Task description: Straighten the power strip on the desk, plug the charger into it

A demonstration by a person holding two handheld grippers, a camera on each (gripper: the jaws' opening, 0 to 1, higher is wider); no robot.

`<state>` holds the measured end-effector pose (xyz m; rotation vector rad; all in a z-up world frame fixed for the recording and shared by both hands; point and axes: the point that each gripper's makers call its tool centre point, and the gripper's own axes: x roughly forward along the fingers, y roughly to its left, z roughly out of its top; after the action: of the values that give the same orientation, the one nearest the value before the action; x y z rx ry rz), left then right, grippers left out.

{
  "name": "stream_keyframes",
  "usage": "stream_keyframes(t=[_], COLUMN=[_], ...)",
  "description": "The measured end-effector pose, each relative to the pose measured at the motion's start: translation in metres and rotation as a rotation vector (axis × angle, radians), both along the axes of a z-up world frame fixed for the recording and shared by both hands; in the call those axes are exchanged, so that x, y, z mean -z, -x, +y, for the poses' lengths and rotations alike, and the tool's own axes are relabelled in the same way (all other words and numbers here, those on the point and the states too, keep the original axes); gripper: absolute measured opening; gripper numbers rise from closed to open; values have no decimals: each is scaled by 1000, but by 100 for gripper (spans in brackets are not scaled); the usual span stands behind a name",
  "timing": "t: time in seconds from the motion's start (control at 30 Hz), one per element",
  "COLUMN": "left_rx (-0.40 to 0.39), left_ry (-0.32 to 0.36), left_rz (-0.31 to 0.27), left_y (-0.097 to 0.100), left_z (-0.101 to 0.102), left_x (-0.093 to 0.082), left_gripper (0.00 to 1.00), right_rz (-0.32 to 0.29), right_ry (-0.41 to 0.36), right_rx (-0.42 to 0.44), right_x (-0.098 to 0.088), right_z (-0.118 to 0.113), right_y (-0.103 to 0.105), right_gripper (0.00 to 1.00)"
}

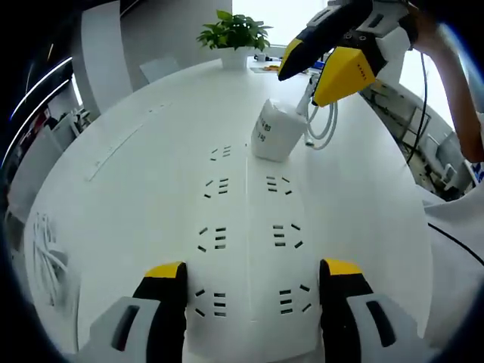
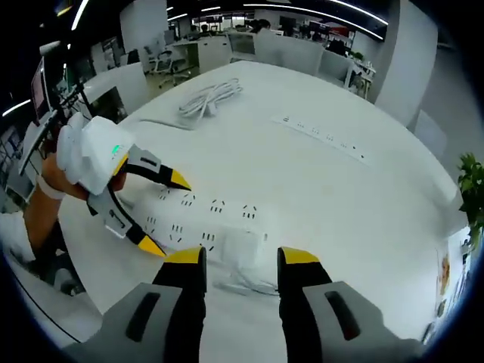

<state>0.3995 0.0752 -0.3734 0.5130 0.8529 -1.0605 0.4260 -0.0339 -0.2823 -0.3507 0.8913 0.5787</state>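
The white power strip (image 1: 248,227) lies lengthwise on the white desk, with several sockets in two rows. My left gripper (image 1: 251,276) is open, one jaw on each side of the strip's near end. A white cube charger (image 1: 272,130) stands on the strip's far end, and its white cable (image 1: 325,128) loops beside it. My right gripper (image 1: 301,87) hovers open just above and behind the charger, not touching it. In the right gripper view, the charger (image 2: 242,243) sits just past my right gripper (image 2: 242,261). Further along the power strip (image 2: 204,215), the left gripper (image 2: 170,217) straddles it.
A second slim power strip (image 2: 321,136) and a coiled white cable (image 2: 208,98) lie farther out on the desk (image 2: 363,227). A potted plant (image 1: 234,34) stands at the far edge. A person's hand and sleeve (image 2: 45,197) hold the left gripper near the desk edge.
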Motion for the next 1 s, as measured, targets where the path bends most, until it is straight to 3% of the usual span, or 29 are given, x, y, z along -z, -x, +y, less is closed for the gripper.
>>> stream_keyframes(t=[0.2, 0.4, 0.53, 1.0], left_rx=[-5, -8, -7, -4], left_ry=[1, 0, 5, 0], left_rz=[2, 2, 2, 3], left_y=[-1, 1, -1, -1], left_z=[1, 0, 0, 0], left_x=[0, 1, 1, 0], left_gripper=[72, 72, 72, 72], right_rz=[4, 39, 68, 90], right_ry=[-14, -12, -25, -15], right_rx=[24, 46, 52, 53], right_x=[2, 17, 24, 24], right_z=[-1, 1, 4, 4], right_y=[-6, -9, -9, -11], right_gripper=[28, 30, 23, 23])
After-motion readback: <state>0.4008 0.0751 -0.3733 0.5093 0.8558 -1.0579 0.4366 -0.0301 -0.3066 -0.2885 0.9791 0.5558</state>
